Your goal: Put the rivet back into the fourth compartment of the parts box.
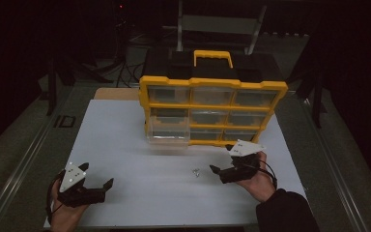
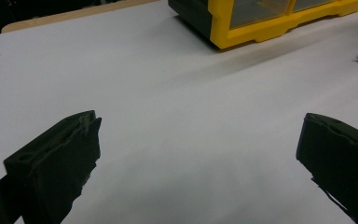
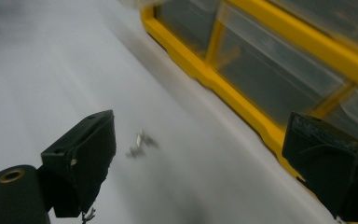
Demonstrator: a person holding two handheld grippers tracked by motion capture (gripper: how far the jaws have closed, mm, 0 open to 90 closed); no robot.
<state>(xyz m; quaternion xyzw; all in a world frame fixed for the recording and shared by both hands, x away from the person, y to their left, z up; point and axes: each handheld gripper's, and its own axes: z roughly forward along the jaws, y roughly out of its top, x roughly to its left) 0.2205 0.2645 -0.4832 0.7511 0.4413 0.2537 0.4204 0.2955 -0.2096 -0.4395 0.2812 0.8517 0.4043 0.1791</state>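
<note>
Small silvery metal screws [image 1: 195, 171] clustered on white tabletop [image 1: 140, 159], orientation too small to tell, right gripper [image 1: 221, 163] spread nearby, left gripper [image 1: 110, 191] spread, yellow drawer organiser [image 1: 212, 110] behind.

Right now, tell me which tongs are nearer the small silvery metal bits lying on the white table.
Right. The right tongs sit just beside the small silvery metal bits; the left tongs are far off toward the table's left edge.

White table [image 1: 125, 140], yellow drawer organizer [image 1: 212, 108] at back, small metal bits [image 1: 195, 171] nr front-center

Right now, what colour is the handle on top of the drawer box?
Yellow. The handle on the drawer box shows best in the high view.
</note>
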